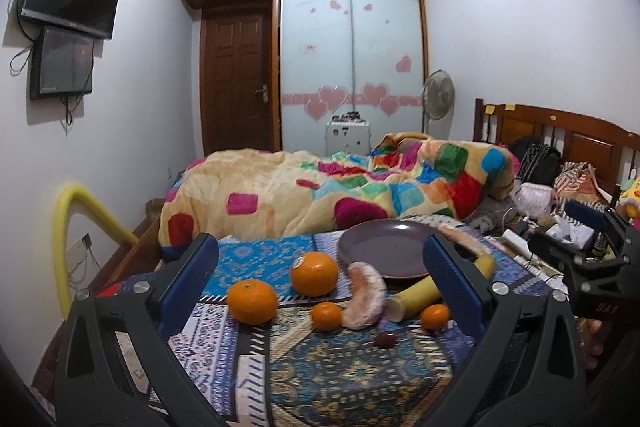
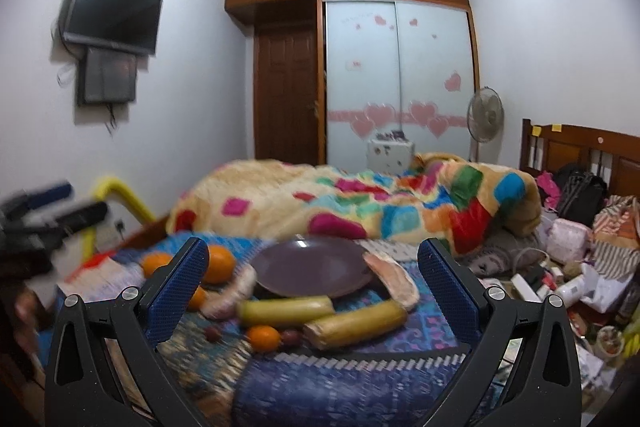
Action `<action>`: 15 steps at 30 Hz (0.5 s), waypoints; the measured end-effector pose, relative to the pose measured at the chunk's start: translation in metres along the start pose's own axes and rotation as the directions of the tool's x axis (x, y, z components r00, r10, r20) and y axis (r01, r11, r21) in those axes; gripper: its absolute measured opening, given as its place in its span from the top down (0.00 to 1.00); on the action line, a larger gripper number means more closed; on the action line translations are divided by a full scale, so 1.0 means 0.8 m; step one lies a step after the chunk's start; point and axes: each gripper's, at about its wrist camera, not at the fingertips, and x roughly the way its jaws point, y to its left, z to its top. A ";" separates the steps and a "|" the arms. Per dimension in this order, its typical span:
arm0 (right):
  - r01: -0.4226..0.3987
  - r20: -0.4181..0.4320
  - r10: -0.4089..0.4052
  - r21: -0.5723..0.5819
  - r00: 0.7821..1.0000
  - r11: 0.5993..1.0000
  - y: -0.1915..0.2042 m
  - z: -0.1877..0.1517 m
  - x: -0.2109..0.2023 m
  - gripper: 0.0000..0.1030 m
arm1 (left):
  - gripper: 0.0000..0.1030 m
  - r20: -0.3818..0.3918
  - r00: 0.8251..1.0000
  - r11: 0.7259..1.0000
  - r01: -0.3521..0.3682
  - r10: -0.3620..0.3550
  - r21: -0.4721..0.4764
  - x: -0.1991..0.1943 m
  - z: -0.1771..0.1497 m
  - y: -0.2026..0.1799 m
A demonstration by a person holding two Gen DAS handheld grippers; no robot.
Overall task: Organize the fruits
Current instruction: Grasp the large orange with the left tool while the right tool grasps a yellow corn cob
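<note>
My left claw (image 1: 320, 279) is spread wide with nothing between its blue pads, and my right claw (image 2: 316, 279) stands just as wide and just as empty. Both hover over the patterned mat (image 1: 352, 371) on the bed. The one container here is the purple plate (image 1: 380, 247), toward the mat's far edge, and nothing lies inside it. The fruit sits around it on the mat: a big orange (image 1: 314, 273) with a sticker just off the plate's left rim, a second big orange (image 1: 252, 301) nearer the left edge, a small orange (image 1: 326, 315) in front of them, and another small orange (image 1: 435, 317) to the right. A peeled pinkish wedge (image 1: 364, 295) touches the plate's near rim; a second wedge (image 2: 394, 279) leans on its right rim. Two pale yellow sticks (image 2: 356, 317), perhaps sugarcane, though the right view is blurred, lie before the plate, one (image 2: 286, 309) close to its near rim. A small dark red fruit (image 1: 385, 339) rests nearest me.
</note>
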 end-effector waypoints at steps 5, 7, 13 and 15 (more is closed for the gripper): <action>0.028 -0.136 -0.030 -0.021 0.990 0.999 -0.011 -0.029 0.042 0.00 | 0.00 -0.084 0.996 0.999 -0.026 0.023 -0.039 0.035 -0.006 0.041; 0.037 -0.173 -0.037 -0.003 0.984 0.999 -0.017 -0.041 0.054 0.00 | 0.02 -0.115 0.992 0.998 -0.055 0.050 -0.038 0.050 -0.012 0.052; 0.036 -0.263 -0.018 0.065 0.965 0.997 -0.028 -0.058 0.085 0.00 | 0.15 -0.248 0.965 0.996 -0.090 0.081 -0.028 0.105 -0.041 0.079; 0.044 -0.278 -0.023 0.072 0.960 0.996 -0.026 -0.060 0.091 0.00 | 0.16 -0.291 0.953 0.995 -0.093 0.081 -0.028 0.125 -0.052 0.087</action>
